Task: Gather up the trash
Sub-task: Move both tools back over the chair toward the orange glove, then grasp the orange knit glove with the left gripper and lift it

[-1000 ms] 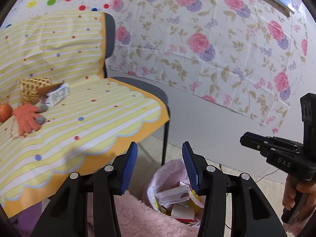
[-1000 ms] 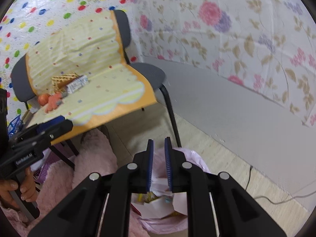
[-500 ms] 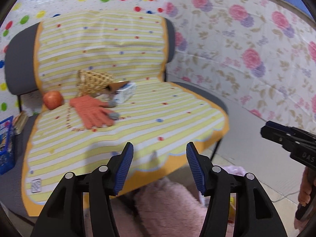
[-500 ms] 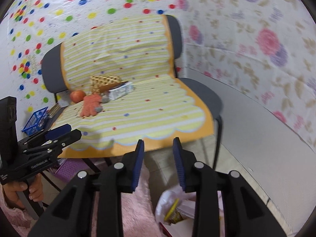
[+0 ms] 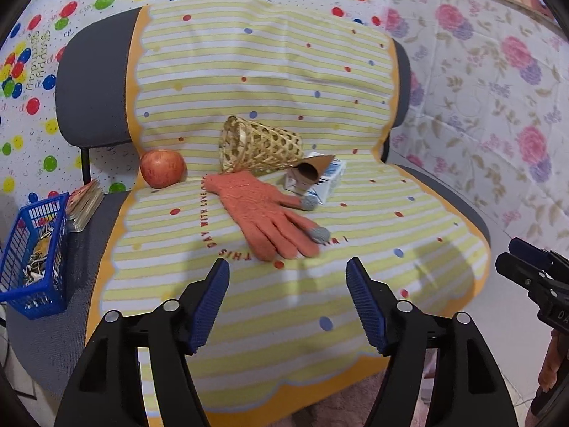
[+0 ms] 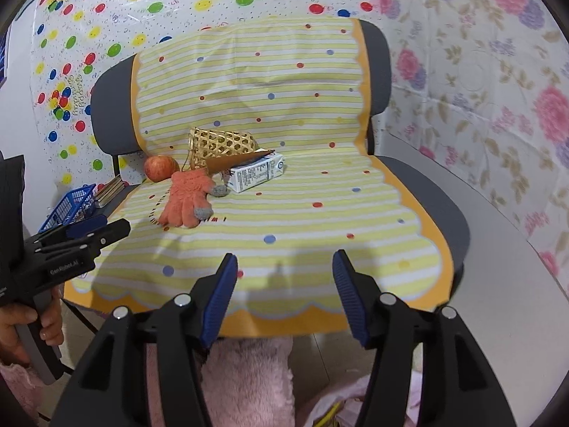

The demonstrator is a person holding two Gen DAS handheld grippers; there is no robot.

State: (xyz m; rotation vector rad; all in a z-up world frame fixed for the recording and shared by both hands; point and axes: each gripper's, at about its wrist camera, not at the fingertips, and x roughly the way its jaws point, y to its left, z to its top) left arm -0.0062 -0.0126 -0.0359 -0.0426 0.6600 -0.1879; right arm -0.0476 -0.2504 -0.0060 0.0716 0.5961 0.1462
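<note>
We have both grippers hovering over the front edge of the chair seat. Left gripper (image 5: pixel 287 299) wide apart, nothing between the pads. Right gripper (image 6: pixel 284 291) also spread wide, holding nothing. We see the striped cloth (image 5: pixel 373 259) draped over the chair (image 6: pixel 426 192). Trash sits mid-seat toward the backrest: a milk carton (image 6: pixel 256 172) lying on its side, with a brown paper cone (image 6: pixel 236 161) resting across its top. Orange glove (image 5: pixel 265 215) lies flat just in front, touching the carton. Wicker basket (image 5: pixel 258 147) is tipped on its side behind them, apple (image 5: pixel 163 168) to its left. Blue crate (image 5: pixel 33 249) at far left.
</note>
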